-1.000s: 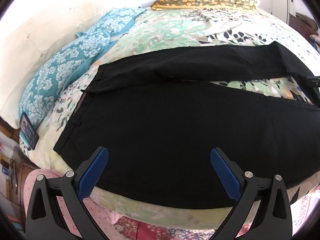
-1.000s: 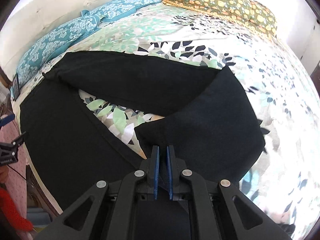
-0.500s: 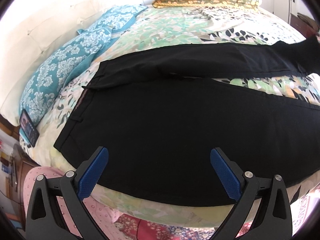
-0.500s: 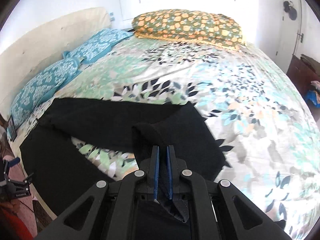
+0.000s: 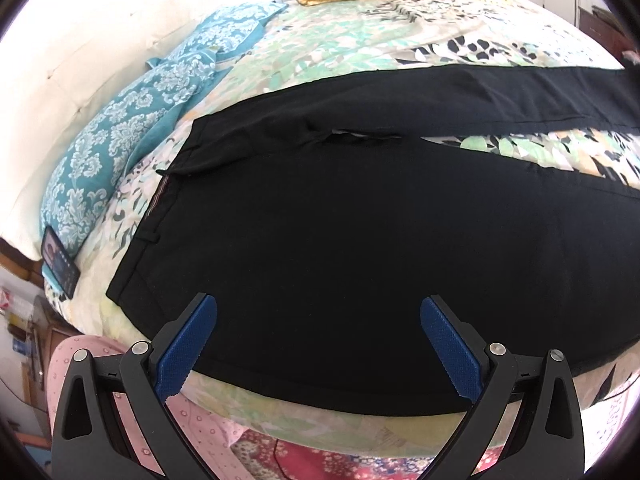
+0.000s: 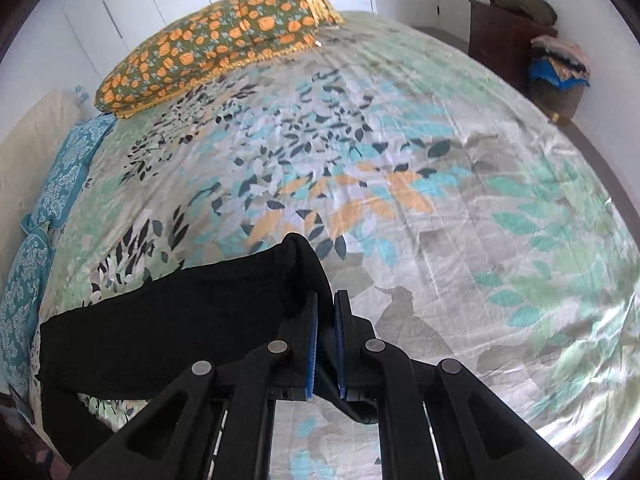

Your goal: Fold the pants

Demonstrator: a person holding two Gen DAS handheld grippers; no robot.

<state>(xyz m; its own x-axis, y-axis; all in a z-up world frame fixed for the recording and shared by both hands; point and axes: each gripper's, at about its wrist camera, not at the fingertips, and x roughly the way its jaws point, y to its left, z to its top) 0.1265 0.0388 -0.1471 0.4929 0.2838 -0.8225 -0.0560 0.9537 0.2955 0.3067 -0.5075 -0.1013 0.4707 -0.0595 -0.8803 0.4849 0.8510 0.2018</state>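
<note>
Far pant leg (image 6: 168,312), now pulled straight by right hand-held gripper (image 6: 325,312).

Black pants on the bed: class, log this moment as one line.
phase: straightening far leg | right tool: shut on black pants leg end | left tool: open, empty, above waist | bed: both legs spread apart

Below me spreads a bedsheet (image 6: 400,184) printed with green, teal, orange and black leaves. At its far end I see a folded quilt (image 6: 224,44) patterned with orange flowers on olive. Along the cream headboard (image 5: 80,60) lie two teal damask pillows (image 5: 132,132), and a phone (image 5: 60,262) with its screen lit is propped against the nearer one. Off in the room's corner stands a dark wooden cabinet (image 6: 504,44) beside a pile of clothes (image 6: 560,64).
</note>
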